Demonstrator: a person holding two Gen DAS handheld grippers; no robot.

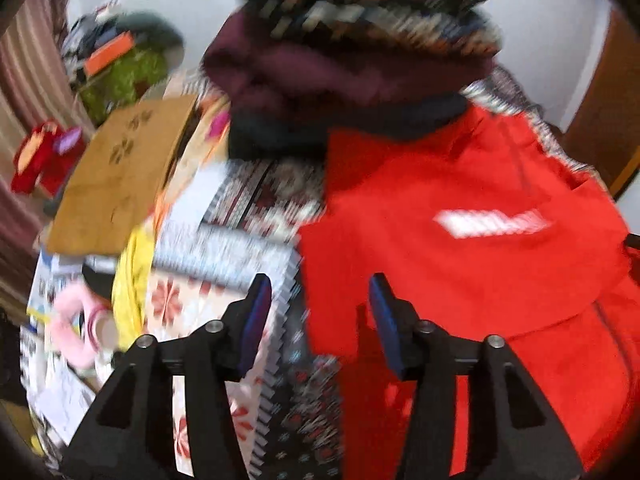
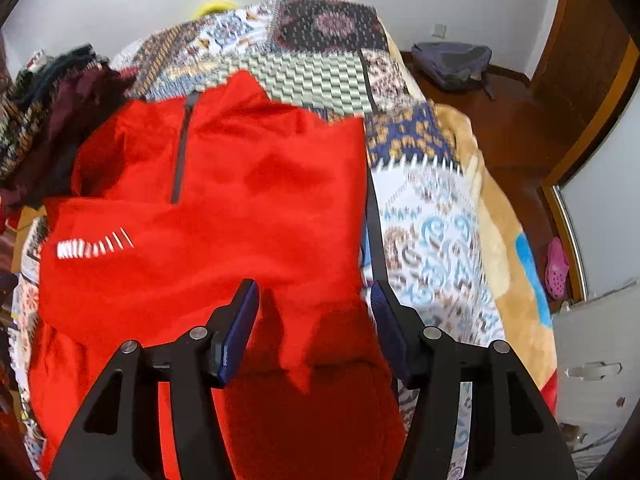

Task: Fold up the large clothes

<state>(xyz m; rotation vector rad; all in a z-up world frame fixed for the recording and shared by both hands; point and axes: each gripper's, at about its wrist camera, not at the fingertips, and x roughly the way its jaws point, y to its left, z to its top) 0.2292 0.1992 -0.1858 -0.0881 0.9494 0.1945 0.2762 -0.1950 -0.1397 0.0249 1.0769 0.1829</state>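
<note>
A large red zip-neck top [image 2: 224, 216] with a white chest logo lies partly folded on a patterned patchwork bedspread [image 2: 432, 216]. It also shows in the left wrist view [image 1: 460, 240], at the right. My left gripper [image 1: 316, 312] is open and empty, above the top's left edge where it meets the bedspread [image 1: 256, 208]. My right gripper [image 2: 314, 308] is open and empty, above the top's lower right part, near its right edge.
A pile of dark maroon and patterned clothes [image 1: 344, 56] sits beyond the red top, and shows in the right wrist view [image 2: 48, 120] at the left. A brown cardboard piece [image 1: 120, 176] and clutter lie left. A backpack [image 2: 452, 64] and pink shoe [image 2: 557, 268] are on the floor.
</note>
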